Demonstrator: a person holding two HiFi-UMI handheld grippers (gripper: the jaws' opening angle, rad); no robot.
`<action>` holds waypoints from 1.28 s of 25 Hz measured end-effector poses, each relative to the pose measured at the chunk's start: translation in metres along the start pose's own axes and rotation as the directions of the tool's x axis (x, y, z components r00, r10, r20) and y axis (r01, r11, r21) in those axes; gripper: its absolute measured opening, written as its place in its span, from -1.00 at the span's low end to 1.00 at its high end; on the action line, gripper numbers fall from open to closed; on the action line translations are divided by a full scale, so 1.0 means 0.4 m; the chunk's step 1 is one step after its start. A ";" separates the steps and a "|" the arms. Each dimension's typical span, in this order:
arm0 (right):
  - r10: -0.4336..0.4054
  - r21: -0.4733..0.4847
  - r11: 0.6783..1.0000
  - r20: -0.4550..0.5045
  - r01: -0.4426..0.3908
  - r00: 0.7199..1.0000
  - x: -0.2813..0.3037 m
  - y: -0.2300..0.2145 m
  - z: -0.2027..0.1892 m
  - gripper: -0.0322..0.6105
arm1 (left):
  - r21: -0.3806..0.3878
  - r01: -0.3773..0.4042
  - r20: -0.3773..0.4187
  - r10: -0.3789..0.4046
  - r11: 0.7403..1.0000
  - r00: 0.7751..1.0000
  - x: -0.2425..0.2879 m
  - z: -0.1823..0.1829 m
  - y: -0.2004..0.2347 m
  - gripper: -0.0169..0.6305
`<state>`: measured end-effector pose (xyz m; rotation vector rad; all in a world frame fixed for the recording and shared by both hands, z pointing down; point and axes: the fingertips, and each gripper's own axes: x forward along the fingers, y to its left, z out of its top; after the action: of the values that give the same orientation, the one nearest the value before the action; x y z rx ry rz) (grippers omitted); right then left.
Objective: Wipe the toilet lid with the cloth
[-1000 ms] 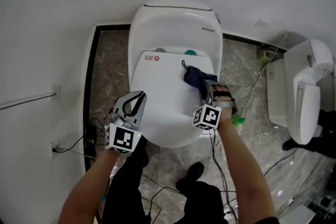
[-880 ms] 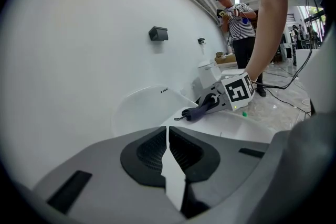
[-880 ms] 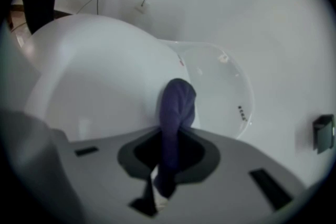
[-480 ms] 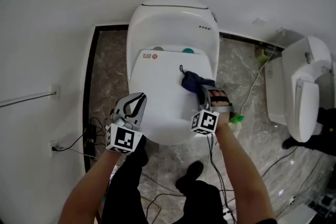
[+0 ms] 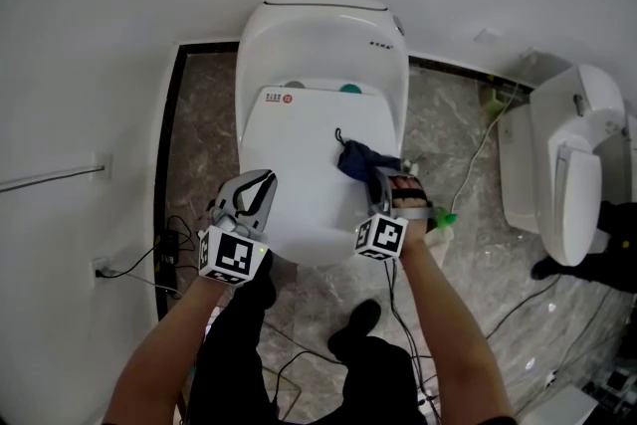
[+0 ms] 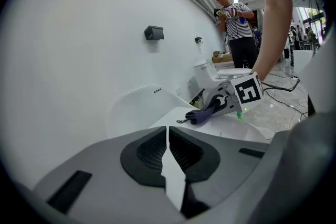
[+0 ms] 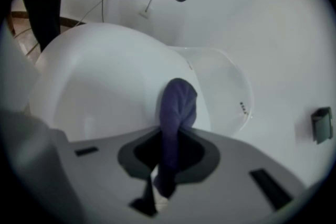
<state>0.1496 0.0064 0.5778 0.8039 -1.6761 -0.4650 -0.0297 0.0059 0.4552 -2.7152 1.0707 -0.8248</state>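
Observation:
The white toilet lid (image 5: 299,164) lies shut below me, with the tank (image 5: 323,30) behind it. A dark blue cloth (image 5: 360,159) rests on the lid's right side, and my right gripper (image 5: 382,182) is shut on it. In the right gripper view the cloth (image 7: 177,107) runs out from between the jaws onto the lid (image 7: 105,86). My left gripper (image 5: 257,191) hovers shut and empty at the lid's front left corner. From the left gripper view I see the cloth (image 6: 202,114) and the right gripper (image 6: 219,105) across the lid.
A second white toilet (image 5: 567,174) stands at the right. Cables (image 5: 139,269) trail over the marble floor (image 5: 204,114) at the left and near the person's feet. A white wall (image 5: 90,65) runs along the left side. A person (image 6: 239,26) stands far off.
My right gripper has drawn the cloth a little toward the lid's front and left. The left gripper has hardly moved.

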 end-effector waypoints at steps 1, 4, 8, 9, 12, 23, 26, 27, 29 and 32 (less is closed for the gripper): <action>0.001 0.001 1.000 0.001 -0.001 1.000 -0.003 0.003 0.000 -0.70 | 0.000 0.001 0.000 -0.001 1.000 1.000 0.001 0.001 -0.004 -0.86; 0.008 0.005 1.000 0.002 -0.008 1.000 -0.015 0.014 0.001 -0.70 | 0.000 0.005 -0.001 -0.005 1.000 1.000 0.001 0.006 -0.013 -0.86; 0.014 0.004 1.000 0.007 -0.014 1.000 -0.026 0.033 0.002 -0.70 | 0.002 0.009 -0.004 -0.009 1.000 1.000 0.001 0.006 -0.020 -0.86; 0.016 0.003 1.000 0.007 -0.016 1.000 -0.030 0.037 0.002 -0.70 | 0.000 0.009 -0.006 -0.009 1.000 1.000 0.001 0.004 -0.021 -0.86; 0.021 0.004 1.000 0.012 -0.021 1.000 -0.045 0.055 0.003 -0.70 | -0.002 0.008 -0.009 -0.008 1.000 1.000 0.002 0.003 -0.022 -0.86; 0.017 0.005 1.000 0.027 -0.017 1.000 -0.095 0.126 0.014 -0.70 | -0.006 0.013 -0.004 -0.013 1.000 1.000 0.014 0.000 -0.025 -0.86; 0.023 -0.009 1.000 0.027 -0.022 0.999 -0.121 0.149 0.019 -0.70 | -0.005 0.015 -0.006 -0.015 1.000 1.000 0.017 0.004 -0.028 -0.86; 0.028 -0.016 1.000 0.028 -0.027 0.999 -0.131 0.158 0.021 -0.70 | -0.004 0.016 -0.007 -0.016 1.000 1.000 0.018 0.006 -0.029 -0.86; 0.035 -0.023 0.999 0.029 -0.035 0.999 -0.149 0.175 0.022 -0.70 | 0.000 0.020 -0.005 -0.020 1.000 1.000 0.020 0.011 -0.030 -0.86; 0.045 -0.017 0.999 0.031 -0.044 0.999 -0.169 0.203 0.023 -0.70 | 0.001 0.011 0.005 -0.011 1.000 1.000 0.019 0.021 -0.022 -0.86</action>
<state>0.1262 0.1097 0.5839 0.7492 -1.7139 -0.4622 -0.0155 0.0066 0.4541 -2.7234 1.0547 -0.8190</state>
